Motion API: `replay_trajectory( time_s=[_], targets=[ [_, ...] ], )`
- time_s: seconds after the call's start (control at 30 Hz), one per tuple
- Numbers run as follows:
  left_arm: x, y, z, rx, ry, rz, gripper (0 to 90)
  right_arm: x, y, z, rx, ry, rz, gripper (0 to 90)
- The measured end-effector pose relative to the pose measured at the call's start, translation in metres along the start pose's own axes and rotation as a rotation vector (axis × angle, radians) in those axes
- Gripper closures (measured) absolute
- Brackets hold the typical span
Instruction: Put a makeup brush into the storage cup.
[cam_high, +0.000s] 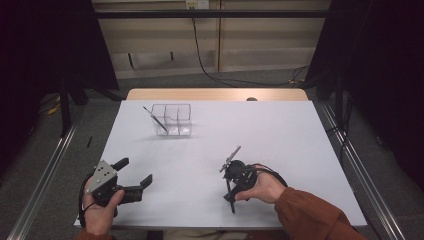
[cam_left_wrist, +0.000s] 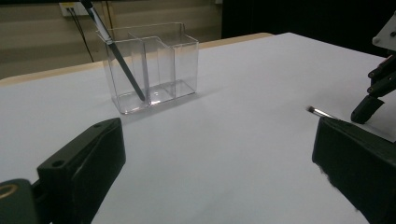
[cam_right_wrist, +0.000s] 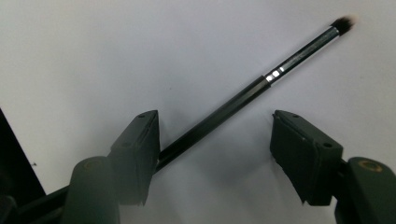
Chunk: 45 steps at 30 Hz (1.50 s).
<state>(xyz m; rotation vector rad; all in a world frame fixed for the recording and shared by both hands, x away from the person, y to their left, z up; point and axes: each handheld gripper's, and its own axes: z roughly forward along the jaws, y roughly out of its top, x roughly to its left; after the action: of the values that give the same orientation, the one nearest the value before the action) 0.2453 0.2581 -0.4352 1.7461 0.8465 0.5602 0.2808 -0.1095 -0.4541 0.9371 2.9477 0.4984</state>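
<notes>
Brush position governs the coming grasp. High view: the right gripper (cam_high: 233, 176) stands over the makeup brush (cam_high: 231, 158), whose shaft runs from the jaws toward one o'clock; the left gripper (cam_high: 134, 176) rests well apart at nine o'clock, jaws wide and empty. Left gripper view: the bristle tip (cam_left_wrist: 312, 110) shows at three o'clock, the clear organizer (cam_left_wrist: 154, 65) at eleven, another brush leaning in it. Right gripper view: the shaft (cam_right_wrist: 243, 100) crosses between half-spread jaws, running toward two o'clock, against the left jaw's inner edge; the right jaw stands clear. Nothing clamped yet.
</notes>
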Motion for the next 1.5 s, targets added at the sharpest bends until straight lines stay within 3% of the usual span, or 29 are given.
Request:
replay_trajectory(
  time_s=[0.1, 0.37, 0.6, 1.23, 1.5],
  targets=[
    [0.000, 0.000, 0.000, 0.000, 0.001, -0.001, 2.9, 0.005, 0.000, 0.001, 0.011, -0.030, -0.017, 33.2],
    [0.000, 0.000, 0.000, 0.000, 0.000, -0.004, 2.9, 0.002, 0.003, 0.000, 0.041, -0.028, -0.036, 40.4],
    [0.000, 0.000, 0.000, 0.001, -0.002, 0.001, 3.0, -0.003, 0.004, -0.002, 0.036, -0.030, -0.044, 51.8],
    [0.000, -0.001, 0.000, 0.002, -0.005, 0.001, 3.2, -0.016, 0.007, -0.004, 0.062, -0.034, 0.025, 83.8],
    [0.000, -0.001, 0.000, 0.001, -0.003, -0.003, 3.2, -0.017, 0.009, -0.004, 0.073, -0.027, 0.040, 84.7]
  ],
)
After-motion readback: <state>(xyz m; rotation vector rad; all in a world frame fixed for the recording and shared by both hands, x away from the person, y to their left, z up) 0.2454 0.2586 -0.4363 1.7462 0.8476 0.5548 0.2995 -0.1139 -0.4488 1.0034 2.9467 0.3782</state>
